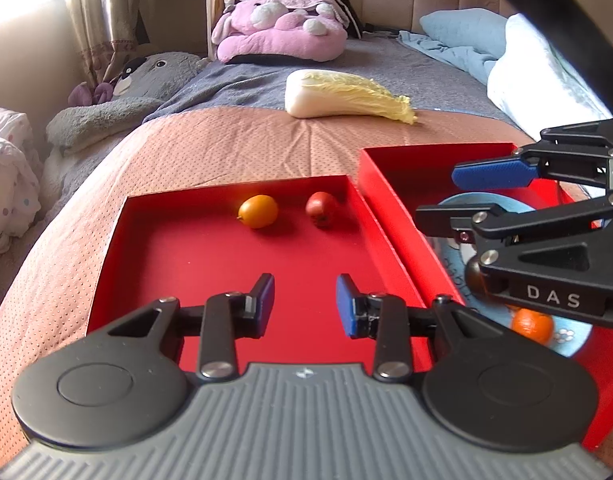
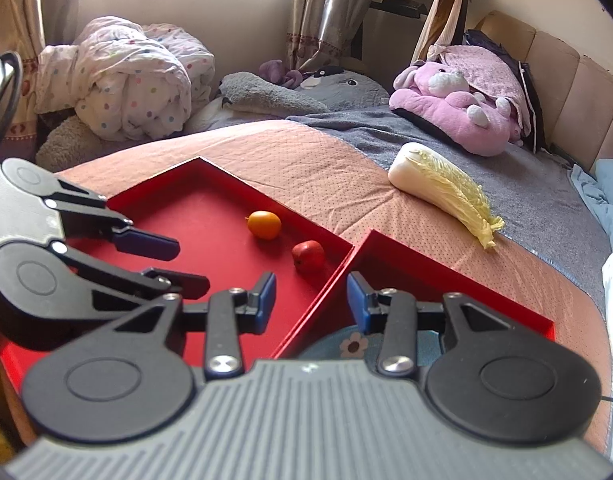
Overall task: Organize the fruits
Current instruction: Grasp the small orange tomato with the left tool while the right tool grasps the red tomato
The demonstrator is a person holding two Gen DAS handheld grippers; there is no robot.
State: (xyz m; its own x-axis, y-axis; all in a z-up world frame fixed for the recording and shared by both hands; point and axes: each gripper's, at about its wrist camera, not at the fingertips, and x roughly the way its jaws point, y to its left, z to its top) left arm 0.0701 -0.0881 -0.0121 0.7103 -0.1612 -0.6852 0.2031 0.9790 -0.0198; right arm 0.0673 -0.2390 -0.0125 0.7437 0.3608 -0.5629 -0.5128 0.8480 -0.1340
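Two red trays lie side by side on the bed. The left tray (image 1: 154, 264) holds an orange-yellow fruit (image 1: 258, 211) and a small red apple (image 1: 321, 209) near its far edge; both also show in the right wrist view, the orange fruit (image 2: 264, 224) and the apple (image 2: 308, 255). The right tray (image 1: 390, 168) holds a light blue plate (image 1: 566, 338) with an orange (image 1: 532, 325) and a dark fruit (image 1: 474, 276), partly hidden. My left gripper (image 1: 305, 305) is open and empty over the left tray. My right gripper (image 2: 311, 301) is open and empty above the seam between the trays, over the plate (image 2: 354, 346).
A napa cabbage (image 1: 346, 96) lies on the bed beyond the trays. A pink plush toy (image 1: 278, 28), a grey plush (image 1: 154, 72) and a rolled dotted quilt (image 2: 134, 76) sit further back. Blue and white bedding (image 1: 506, 60) lies at the right.
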